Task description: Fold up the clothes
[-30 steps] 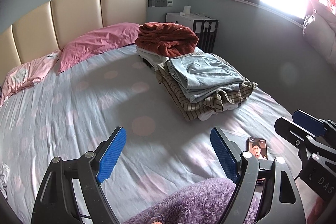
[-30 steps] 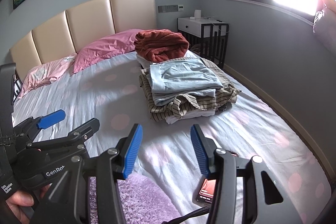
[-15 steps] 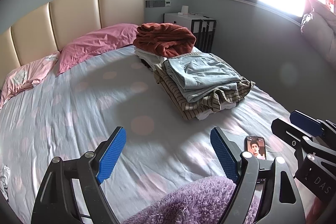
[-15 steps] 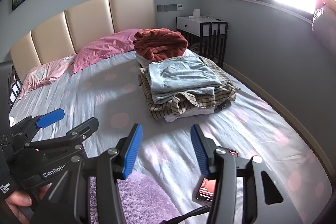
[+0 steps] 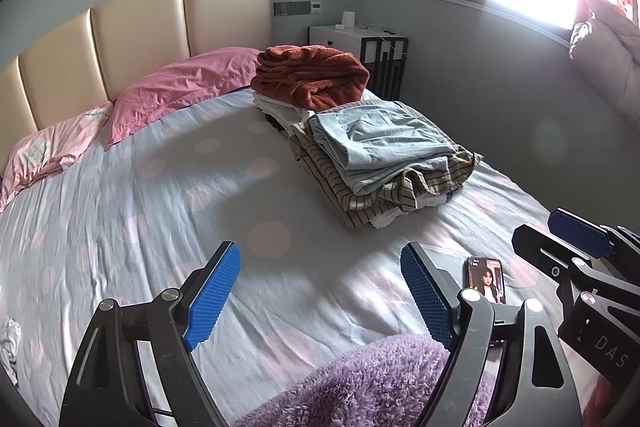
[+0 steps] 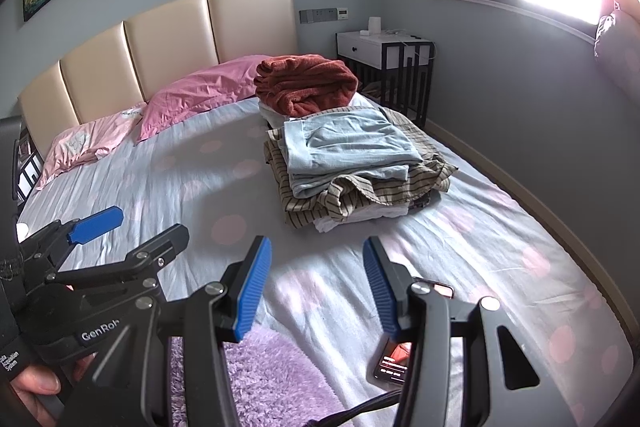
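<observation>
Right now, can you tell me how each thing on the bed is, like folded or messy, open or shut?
Left gripper: open, holding nothing.
Right gripper: open, holding nothing.
Light blue garment: folded, on top of the stack.
Striped garment: loosely folded, under the blue one.
Rust red garment: bundled on a white folded pile.
Purple fluffy garment: lying unfolded under the grippers.
Phone: flat on the sheet, screen lit.
Pink pillow: lying at the headboard.
</observation>
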Demonstrator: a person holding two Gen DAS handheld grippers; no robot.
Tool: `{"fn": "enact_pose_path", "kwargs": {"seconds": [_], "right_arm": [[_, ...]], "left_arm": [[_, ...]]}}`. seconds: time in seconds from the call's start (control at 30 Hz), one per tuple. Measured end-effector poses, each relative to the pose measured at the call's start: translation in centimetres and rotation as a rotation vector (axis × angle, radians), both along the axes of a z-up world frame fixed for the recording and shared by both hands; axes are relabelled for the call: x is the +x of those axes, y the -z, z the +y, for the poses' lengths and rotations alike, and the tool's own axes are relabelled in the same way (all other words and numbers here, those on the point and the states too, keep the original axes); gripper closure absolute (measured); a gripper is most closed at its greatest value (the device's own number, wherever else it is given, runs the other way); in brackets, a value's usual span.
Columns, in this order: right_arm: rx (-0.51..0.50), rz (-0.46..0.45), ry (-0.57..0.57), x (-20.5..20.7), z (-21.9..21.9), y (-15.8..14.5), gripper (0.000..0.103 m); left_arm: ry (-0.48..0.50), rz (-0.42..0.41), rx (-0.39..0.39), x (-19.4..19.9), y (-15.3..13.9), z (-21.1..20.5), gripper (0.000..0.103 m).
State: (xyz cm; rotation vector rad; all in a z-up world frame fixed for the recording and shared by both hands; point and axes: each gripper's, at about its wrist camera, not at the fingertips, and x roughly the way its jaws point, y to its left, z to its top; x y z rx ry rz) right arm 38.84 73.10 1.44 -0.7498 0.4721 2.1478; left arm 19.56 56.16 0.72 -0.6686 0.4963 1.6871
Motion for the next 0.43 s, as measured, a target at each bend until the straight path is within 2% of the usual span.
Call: {"fn": "enact_pose_path", "kwargs": {"seconds": [0.43], "right_arm": [[-0.001,0.002,-0.002,0.01,-0.04,-0.14,0.056]], "left_arm": [[-0.006,0.005,0.013,0.00,-0.26,-0.23,0.019]]}}
